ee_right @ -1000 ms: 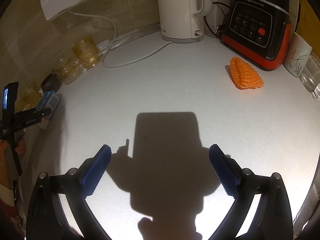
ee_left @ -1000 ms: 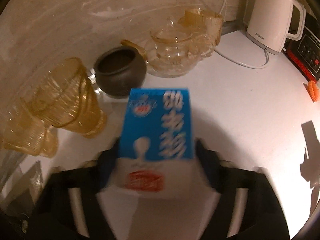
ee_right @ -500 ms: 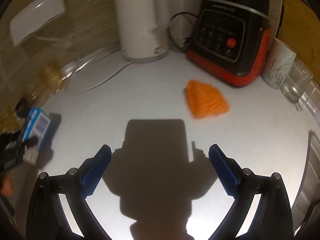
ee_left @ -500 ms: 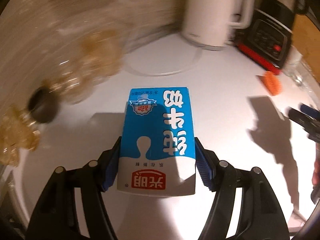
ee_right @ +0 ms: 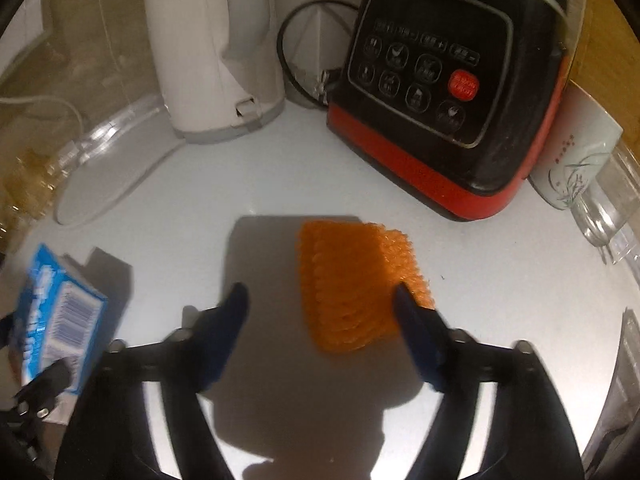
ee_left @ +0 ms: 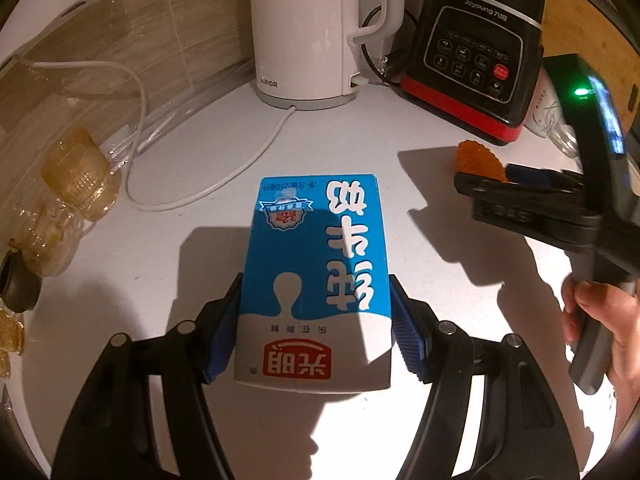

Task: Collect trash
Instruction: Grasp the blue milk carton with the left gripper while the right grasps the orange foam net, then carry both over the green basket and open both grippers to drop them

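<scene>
My left gripper [ee_left: 316, 324] is shut on a blue and white milk carton [ee_left: 316, 272], held above the white counter [ee_left: 160, 300]; the carton also shows at the left of the right wrist view [ee_right: 60, 316]. An orange foam net [ee_right: 356, 284] lies on the counter. My right gripper [ee_right: 320, 308] is open with the net between its fingers, the right finger [ee_right: 416, 312] close against the net's edge. In the left wrist view the right gripper [ee_left: 520, 184] hovers at the orange net [ee_left: 478, 160].
A white kettle [ee_left: 316, 32] with its cord [ee_left: 208, 184] and a black and red blender base [ee_left: 476, 68] stand at the back. Amber glass cups [ee_left: 76, 172] and a dark pot [ee_left: 14, 280] sit at the left. A white cup [ee_right: 576, 156] and clear glassware [ee_right: 612, 216] stand right.
My left gripper lifted the carton and swung right, away from the glassware toward the kettle. My right gripper moved forward to the orange net, which now sits between its fingers.
</scene>
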Tool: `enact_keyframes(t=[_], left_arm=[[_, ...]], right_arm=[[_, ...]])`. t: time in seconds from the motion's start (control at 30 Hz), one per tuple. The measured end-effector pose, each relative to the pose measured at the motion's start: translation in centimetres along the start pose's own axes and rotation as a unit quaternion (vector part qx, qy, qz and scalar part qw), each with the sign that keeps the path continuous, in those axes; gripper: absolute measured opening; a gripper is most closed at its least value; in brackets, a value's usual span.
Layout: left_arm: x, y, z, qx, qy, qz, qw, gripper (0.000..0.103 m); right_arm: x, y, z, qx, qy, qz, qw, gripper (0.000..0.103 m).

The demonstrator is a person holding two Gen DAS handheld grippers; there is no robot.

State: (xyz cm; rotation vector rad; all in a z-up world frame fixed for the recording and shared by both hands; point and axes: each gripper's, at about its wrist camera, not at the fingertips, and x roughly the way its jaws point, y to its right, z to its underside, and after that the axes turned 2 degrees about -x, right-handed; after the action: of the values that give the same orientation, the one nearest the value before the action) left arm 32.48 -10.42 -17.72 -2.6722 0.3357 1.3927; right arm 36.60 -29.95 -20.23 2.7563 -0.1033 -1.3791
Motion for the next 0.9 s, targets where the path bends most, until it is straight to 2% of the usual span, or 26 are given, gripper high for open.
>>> enact_keyframes(t=[0.07,0.1,0.17,0.27,0.43,0.63,0.9], left_arm=[[-0.3,0.1,0.1,0.001,0.001,-0.002,1.0000,0.065],[-0.6,0.1,0.3,0.002,0.002,-0.003,1.0000,0.065],[-1.1,0.0,0.6,0.001,0.002,-0.002,1.0000,0.065],[-1.9,-0.3,1.0,-0.009,0.001,0.006,0.9999,0.065],[-4.8,0.1,2.7,-0.010,0.012,0.009,0.9998,0.065],[-8.9,1.5,6.2,-0.009,0.017,0.018,0.9997,0.065],[-14.8,4.5,11.5,-0.002,0.025,0.017,0.9995,0.065]], right_arm=[[-0.1,-0.3,-0.1,-0.016,0.005,0.025,1.000,0.034],[-0.2,-0.3,-0.2,-0.019,0.005,0.030,0.999,0.032],[-0.6,0.1,-0.2,-0.010,0.003,0.018,1.000,0.019],[-1.6,0.5,0.2,0.002,0.000,0.003,1.000,0.016],[-6.1,0.4,2.8,0.008,0.011,-0.018,1.000,0.016],[-13.6,0.6,8.5,0.030,0.021,-0.056,0.998,0.016],[-22.0,2.1,16.4,0.061,0.021,-0.081,0.995,0.016]])
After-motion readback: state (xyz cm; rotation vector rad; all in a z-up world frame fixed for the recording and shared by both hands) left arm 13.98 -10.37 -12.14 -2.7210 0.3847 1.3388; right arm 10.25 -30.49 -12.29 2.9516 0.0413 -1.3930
